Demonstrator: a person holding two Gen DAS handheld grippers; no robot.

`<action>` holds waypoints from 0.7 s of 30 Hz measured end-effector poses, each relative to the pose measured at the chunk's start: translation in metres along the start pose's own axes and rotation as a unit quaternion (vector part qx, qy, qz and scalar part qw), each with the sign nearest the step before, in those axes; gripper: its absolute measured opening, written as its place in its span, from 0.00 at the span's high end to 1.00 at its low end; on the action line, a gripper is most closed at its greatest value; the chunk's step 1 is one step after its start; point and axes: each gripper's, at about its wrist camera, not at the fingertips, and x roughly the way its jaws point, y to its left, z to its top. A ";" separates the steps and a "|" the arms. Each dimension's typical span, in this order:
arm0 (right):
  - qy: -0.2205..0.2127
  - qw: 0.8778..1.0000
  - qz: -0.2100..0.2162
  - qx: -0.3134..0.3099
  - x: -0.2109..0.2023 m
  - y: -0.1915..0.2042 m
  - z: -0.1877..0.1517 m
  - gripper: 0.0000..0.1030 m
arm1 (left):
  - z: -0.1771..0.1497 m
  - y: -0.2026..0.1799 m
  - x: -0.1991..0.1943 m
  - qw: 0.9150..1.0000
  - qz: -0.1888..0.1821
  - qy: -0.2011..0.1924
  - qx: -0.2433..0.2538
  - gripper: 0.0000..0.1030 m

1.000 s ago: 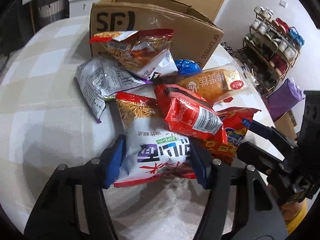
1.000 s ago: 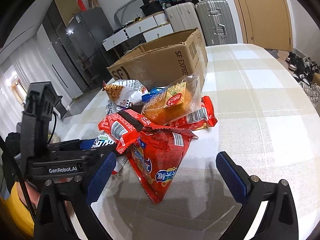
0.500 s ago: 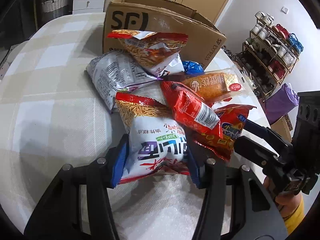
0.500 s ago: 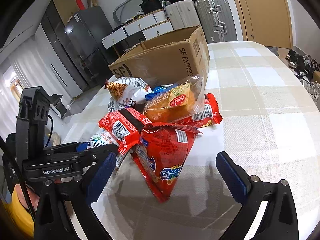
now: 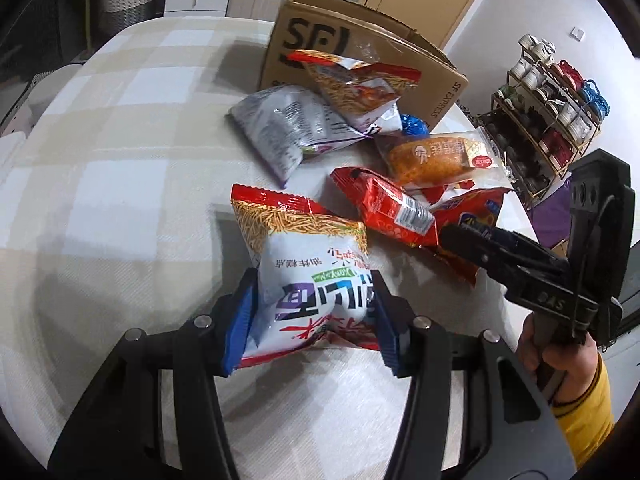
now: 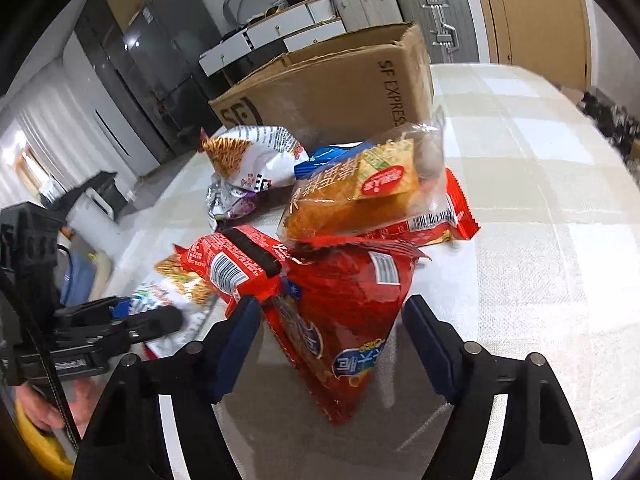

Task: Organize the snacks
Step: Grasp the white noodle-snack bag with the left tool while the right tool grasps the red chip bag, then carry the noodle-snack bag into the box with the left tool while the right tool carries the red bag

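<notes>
Both changed: left gripper (image 5: 310, 312) now clamps white noodle bag (image 5: 308, 276); right gripper (image 6: 332, 332) closing around red bag (image 6: 344, 312)

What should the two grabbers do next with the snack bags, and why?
Probably finish squeezing the right gripper: its fingers are closing around the red chip bag but don't pinch it yet. The left gripper already grips the white noodle-snack bag.

A pale checked cloth covers the desk (image 5: 120, 152). Behind it stand white drawers (image 6: 280, 28), a dark fridge (image 6: 160, 60) and hard suitcases (image 6: 436, 4) (one white, one grey), beside a wooden door (image 6: 532, 20). A shoe rack (image 5: 552, 92) lines the white wall (image 5: 520, 4). Daylight glows through pale curtains (image 6: 52, 128) at far left.
</notes>
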 end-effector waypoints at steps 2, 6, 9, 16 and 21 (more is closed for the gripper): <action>-0.001 1.000 0.001 -0.001 0.000 0.002 -0.001 0.37 | -0.006 0.006 -0.006 1.000 0.000 -0.001 -0.001 0.52; -0.005 1.000 -0.006 -0.003 -0.001 0.004 -0.005 0.43 | -0.014 0.011 -0.012 1.000 0.004 -0.005 -0.003 0.52; -0.009 1.000 -0.002 0.003 -0.004 0.002 -0.010 0.47 | -0.022 0.013 -0.017 1.000 0.003 -0.005 0.000 0.51; -0.015 0.999 0.020 0.034 -0.016 -0.008 -0.017 0.53 | -0.029 0.007 -0.027 1.000 0.002 -0.001 0.007 0.52; -0.027 0.998 0.030 0.043 -0.033 -0.010 -0.024 0.54 | -0.036 0.003 -0.041 1.000 0.001 -0.011 0.012 0.52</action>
